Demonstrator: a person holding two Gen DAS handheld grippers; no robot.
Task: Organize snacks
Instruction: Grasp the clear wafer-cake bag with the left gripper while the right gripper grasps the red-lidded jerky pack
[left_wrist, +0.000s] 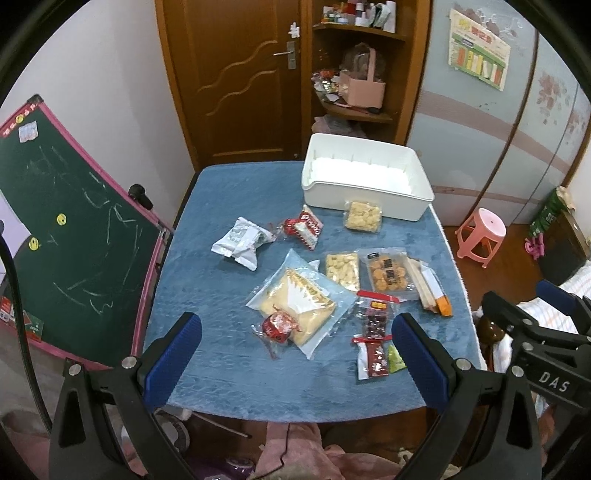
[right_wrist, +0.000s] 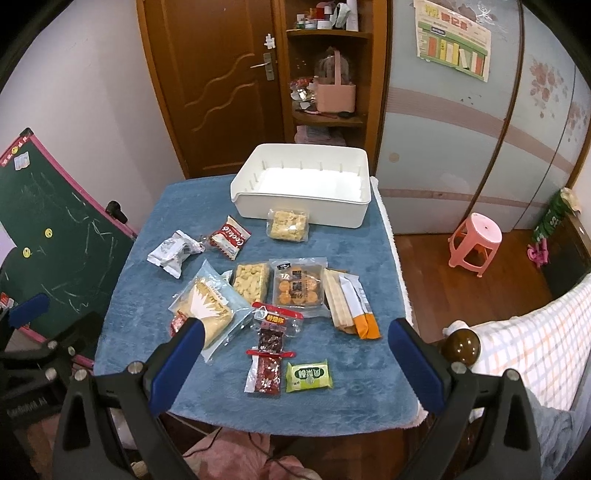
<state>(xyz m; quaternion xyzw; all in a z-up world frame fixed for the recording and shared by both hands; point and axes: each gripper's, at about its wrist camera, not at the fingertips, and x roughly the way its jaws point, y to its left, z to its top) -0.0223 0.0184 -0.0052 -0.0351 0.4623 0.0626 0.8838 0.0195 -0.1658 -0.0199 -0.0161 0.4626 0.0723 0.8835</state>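
Several snack packets lie scattered on a blue-covered table (left_wrist: 236, 362) (right_wrist: 354, 402). A white bin (left_wrist: 364, 179) (right_wrist: 301, 184) stands empty at the far side, with a clear pack of puffed squares (left_wrist: 362, 216) (right_wrist: 288, 225) against its front wall. Nearer lie a large clear bread bag (left_wrist: 299, 302) (right_wrist: 208, 306), a cookie tray pack (left_wrist: 388, 273) (right_wrist: 298, 288), red packets (left_wrist: 373, 360) (right_wrist: 266, 373) and a green packet (right_wrist: 308, 376). My left gripper (left_wrist: 295, 347) hovers open above the near edge. My right gripper (right_wrist: 293, 347) is open too, holding nothing.
A green chalkboard (left_wrist: 62, 229) (right_wrist: 48, 236) leans at the table's left. A pink stool (left_wrist: 480, 232) (right_wrist: 474, 240) stands on the wooden floor to the right. A checked cloth over a rail with a brown knob (right_wrist: 461, 345) lies near right. A door and shelves stand behind.
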